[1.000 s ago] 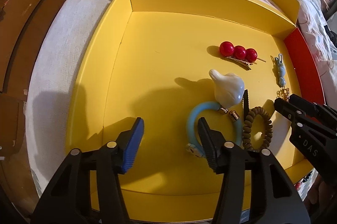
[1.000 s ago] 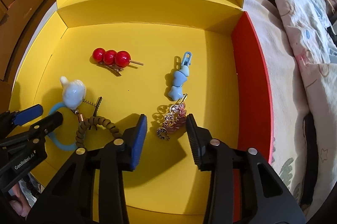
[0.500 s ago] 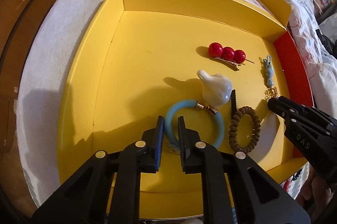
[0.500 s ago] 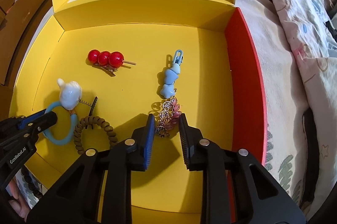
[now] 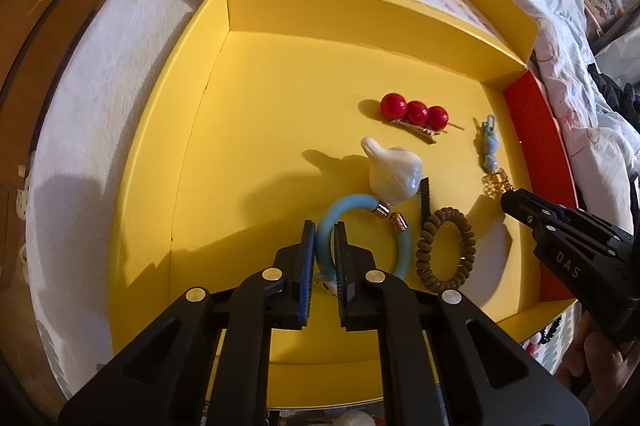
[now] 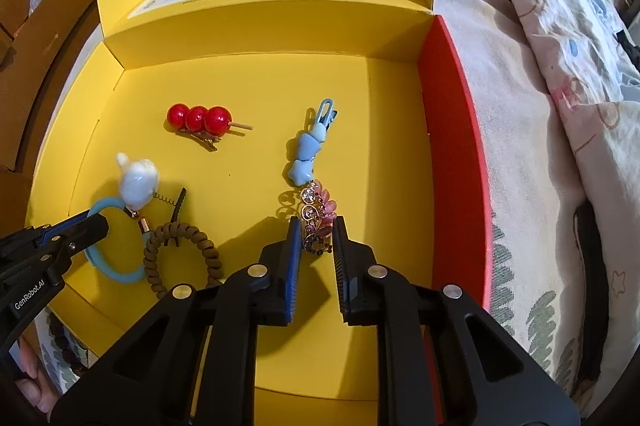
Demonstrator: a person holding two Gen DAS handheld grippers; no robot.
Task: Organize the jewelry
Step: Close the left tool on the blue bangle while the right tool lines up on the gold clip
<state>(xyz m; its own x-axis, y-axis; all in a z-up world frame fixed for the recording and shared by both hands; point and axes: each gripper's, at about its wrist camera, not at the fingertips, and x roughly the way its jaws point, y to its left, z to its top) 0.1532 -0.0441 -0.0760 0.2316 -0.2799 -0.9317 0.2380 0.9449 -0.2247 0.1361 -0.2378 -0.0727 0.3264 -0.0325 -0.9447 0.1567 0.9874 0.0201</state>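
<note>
A yellow box [image 5: 360,33] holds the jewelry. My left gripper [image 5: 324,238] is shut on the left arc of a light blue ring hair tie [image 5: 404,250] with a white charm [image 5: 394,169]; in the right wrist view that gripper [image 6: 92,222] reaches the ring [image 6: 116,274] from the left. My right gripper [image 6: 316,238] points steeply down, and its jaws are closing on a pink and gold jewelled clip [image 6: 316,209], whose near end fills the gap between the pads. The left wrist view shows the right gripper [image 5: 508,199] beside that clip [image 5: 496,181].
A red three-ball clip [image 6: 198,117], a blue clip [image 6: 308,153], a brown spiral hair tie [image 6: 182,230] and a small black clip [image 5: 425,193] lie on the box floor. The box's right wall is red [image 6: 444,145]. Bedding surrounds the box; wooden furniture stands at the left.
Both grippers have gone from wide open to nearly closed. The left one closed on the blue ring's left arc. The right one narrowed around the jewelled clip.
</note>
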